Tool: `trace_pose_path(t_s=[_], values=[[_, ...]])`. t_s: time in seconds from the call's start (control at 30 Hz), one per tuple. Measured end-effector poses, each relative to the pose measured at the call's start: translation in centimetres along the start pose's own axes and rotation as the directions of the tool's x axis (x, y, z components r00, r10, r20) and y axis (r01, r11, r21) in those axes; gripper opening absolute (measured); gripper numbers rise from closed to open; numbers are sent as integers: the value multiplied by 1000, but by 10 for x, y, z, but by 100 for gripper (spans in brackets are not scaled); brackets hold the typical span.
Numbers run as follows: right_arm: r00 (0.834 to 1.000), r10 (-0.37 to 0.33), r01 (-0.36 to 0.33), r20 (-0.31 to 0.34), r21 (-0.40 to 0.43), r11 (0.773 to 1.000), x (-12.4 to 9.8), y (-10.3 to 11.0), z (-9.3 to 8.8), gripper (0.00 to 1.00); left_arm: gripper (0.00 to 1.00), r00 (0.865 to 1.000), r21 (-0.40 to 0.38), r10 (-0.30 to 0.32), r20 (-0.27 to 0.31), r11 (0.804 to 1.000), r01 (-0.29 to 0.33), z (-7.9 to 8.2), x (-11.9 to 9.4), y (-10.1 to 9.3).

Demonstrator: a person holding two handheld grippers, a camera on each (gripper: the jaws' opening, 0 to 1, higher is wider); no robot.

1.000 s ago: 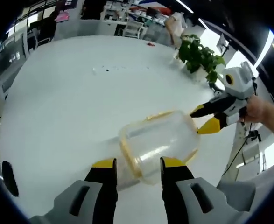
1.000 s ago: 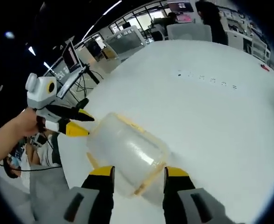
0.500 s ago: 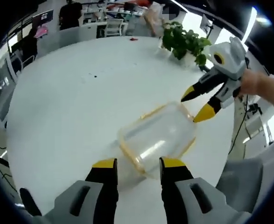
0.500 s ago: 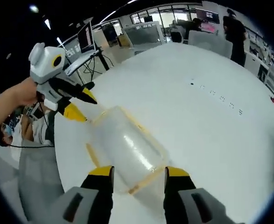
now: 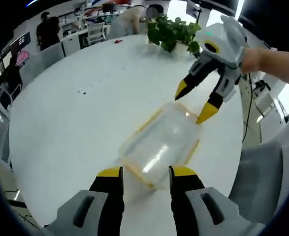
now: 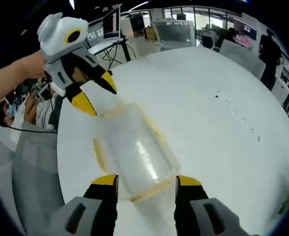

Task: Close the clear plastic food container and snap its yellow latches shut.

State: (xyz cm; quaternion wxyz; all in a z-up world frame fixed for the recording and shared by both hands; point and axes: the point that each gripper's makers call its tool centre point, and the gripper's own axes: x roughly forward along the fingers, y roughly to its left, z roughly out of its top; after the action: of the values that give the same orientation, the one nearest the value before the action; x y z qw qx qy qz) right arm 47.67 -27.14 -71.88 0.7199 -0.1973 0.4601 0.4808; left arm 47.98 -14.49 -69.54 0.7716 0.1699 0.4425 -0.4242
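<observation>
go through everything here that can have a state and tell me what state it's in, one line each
Clear plastic food container: resting on the white table, lid on; whether its latches are snapped can't be told.
Left gripper: open, jaws at the container's near end.
Right gripper: open, jaws spread over the container's far end.
Potted plant: upright at the table's far edge.

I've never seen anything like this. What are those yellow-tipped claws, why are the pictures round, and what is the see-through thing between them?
No robot here: a person holds a two-jaw hand gripper in each hand. Each round picture comes from a fisheye camera riding on one gripper. In the left gripper view its own left gripper rises from the bottom, and the right gripper reaches in opposite; the right gripper view mirrors this. Both are open, holding nothing. Between them, on the round white table, lies the clear plastic food container with yellow trim. A green potted plant stands at the table's far edge.
</observation>
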Motion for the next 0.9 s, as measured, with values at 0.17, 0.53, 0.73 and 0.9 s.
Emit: trace_pose_path(t_s=[0.17,0.53,0.73,0.9], values=[[1000,20,-21,-13,-47,999,1,4,4,44,35,1000,52,-3,-17,999,4,2,2,0],[997,56,-61,-45,-131,989,6,15,9,40,36,999,161,-29,-45,986,36,7,8,-9],[996,78,-84,-42,-170,982,10,22,15,40,35,998,240,-27,-64,970,41,7,13,-14],[994,101,-106,-39,-199,974,13,29,19,38,35,997,266,-43,-71,962,60,7,17,-20]])
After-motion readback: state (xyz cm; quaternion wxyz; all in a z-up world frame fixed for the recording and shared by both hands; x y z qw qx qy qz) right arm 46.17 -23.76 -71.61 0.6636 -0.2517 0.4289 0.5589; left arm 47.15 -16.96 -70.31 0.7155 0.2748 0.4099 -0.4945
